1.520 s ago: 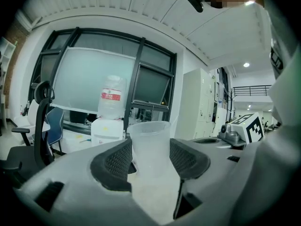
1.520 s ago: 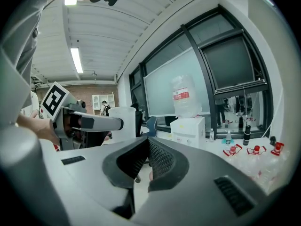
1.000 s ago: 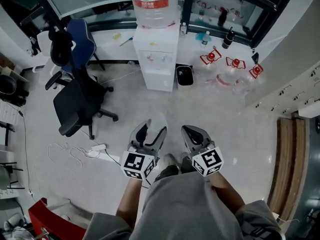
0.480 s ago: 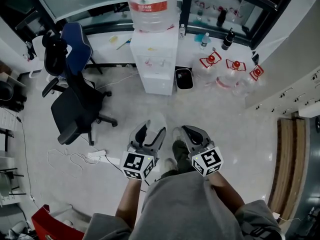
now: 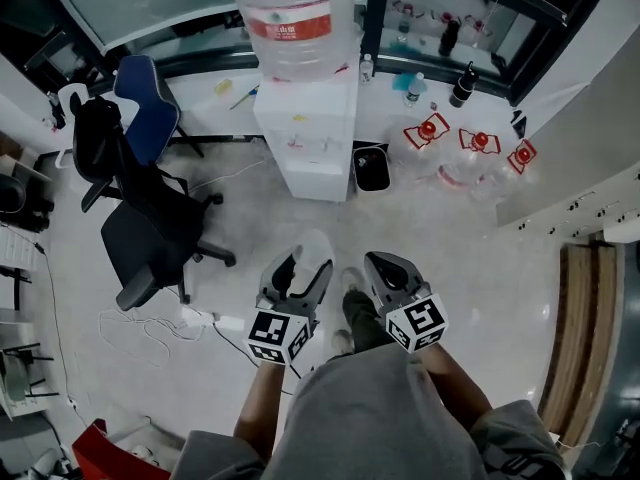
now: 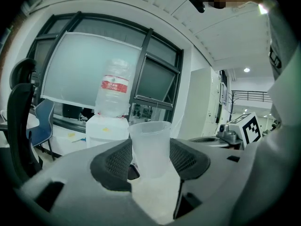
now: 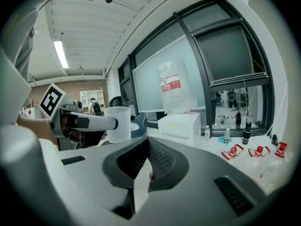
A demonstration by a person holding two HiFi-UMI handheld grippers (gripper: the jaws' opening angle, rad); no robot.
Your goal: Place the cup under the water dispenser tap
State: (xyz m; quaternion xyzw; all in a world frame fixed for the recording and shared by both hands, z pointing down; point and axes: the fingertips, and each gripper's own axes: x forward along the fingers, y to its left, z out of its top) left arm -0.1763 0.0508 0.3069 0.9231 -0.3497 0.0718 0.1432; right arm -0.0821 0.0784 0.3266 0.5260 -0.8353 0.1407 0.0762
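My left gripper [image 5: 305, 260] is shut on a translucent plastic cup [image 5: 314, 247], which stands upright between the ribbed pads [image 6: 112, 163]. The cup [image 6: 150, 147] fills the middle of the left gripper view. Ahead stands the white water dispenser [image 5: 305, 138] with a big bottle [image 5: 290, 18] on top, still some floor away. It also shows behind the cup as the dispenser [image 6: 107, 128]. My right gripper [image 5: 375, 263] is beside the left one, shut with nothing in it. Its pads [image 7: 162, 157] meet at the tip. The cup [image 7: 117, 124] shows at the left of that view.
A black office chair [image 5: 150, 238] and a blue chair [image 5: 145, 93] stand left of the dispenser. A black bin [image 5: 372, 168] sits right of it, with red-capped jugs [image 5: 475, 143] further right. Cables and a power strip [image 5: 190, 318] lie on the floor at left.
Both grippers have been carried forward toward the dispenser, which now looms larger at the top of the head view. The cup stays in the left gripper.
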